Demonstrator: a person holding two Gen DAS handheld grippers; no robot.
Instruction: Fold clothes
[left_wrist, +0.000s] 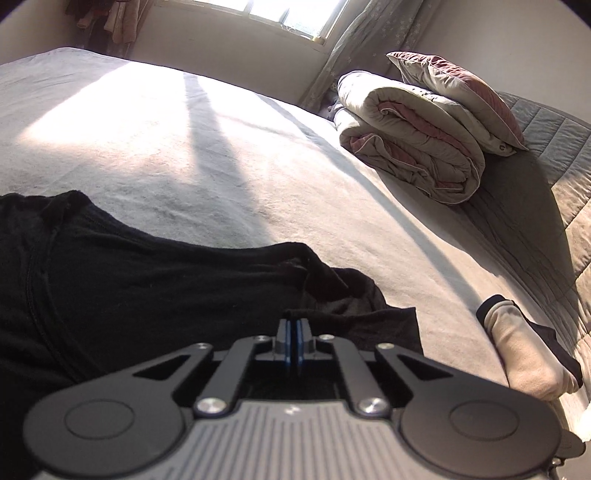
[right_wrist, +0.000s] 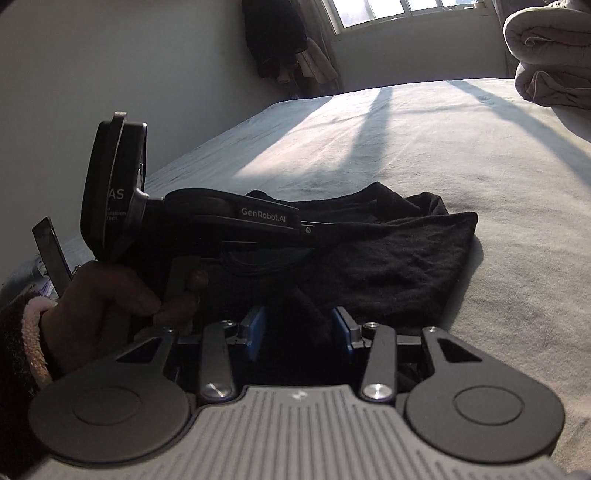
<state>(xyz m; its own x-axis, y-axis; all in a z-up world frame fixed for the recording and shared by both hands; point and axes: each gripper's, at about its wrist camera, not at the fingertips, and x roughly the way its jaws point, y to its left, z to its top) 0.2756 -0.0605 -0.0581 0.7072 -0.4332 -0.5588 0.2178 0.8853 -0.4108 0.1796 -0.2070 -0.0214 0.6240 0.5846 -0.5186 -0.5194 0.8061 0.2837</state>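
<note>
My left gripper (left_wrist: 294, 334) has its blue pads pressed together, apparently nipping a fold of the black shirt (left_wrist: 147, 280) that lies rumpled on the grey bed (left_wrist: 221, 155). Further right, my right gripper (right_wrist: 300, 328) is spread wide over the shirt's near edge, cloth bunched between the pads, and a folded quilt (left_wrist: 413, 147) sits far across the bed.

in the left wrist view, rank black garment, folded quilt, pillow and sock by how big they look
1. black garment, though it lies nearest the camera
2. folded quilt
3. pillow
4. sock
</note>
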